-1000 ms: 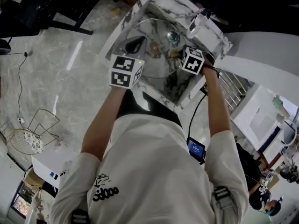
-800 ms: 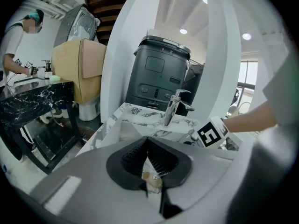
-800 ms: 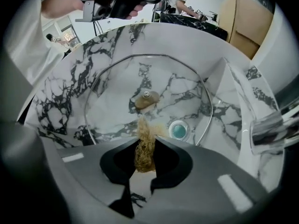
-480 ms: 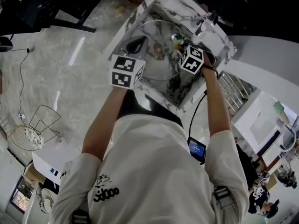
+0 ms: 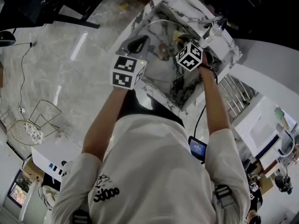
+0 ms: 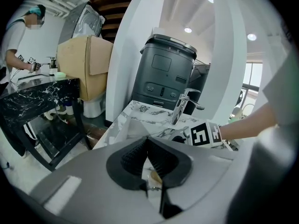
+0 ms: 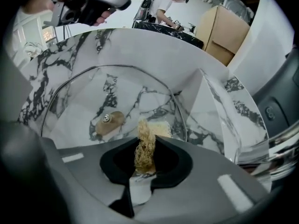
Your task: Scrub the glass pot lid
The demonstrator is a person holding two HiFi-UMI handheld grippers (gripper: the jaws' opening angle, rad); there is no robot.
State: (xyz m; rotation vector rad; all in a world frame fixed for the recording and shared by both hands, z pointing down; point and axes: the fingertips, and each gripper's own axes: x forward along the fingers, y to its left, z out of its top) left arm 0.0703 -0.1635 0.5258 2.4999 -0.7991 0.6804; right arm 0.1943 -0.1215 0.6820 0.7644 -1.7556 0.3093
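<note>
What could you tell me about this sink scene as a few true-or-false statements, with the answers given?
1. The right gripper pinches a straw-coloured scrubber between its jaws. True.
2. The glass lid lies on the floor. False: it sits inside the marble sink.
3. The lid's knob is tan, with a metal screw in its middle. True.
4. Nobody else is in the room. False: another person stands at a dark table in the background.
</note>
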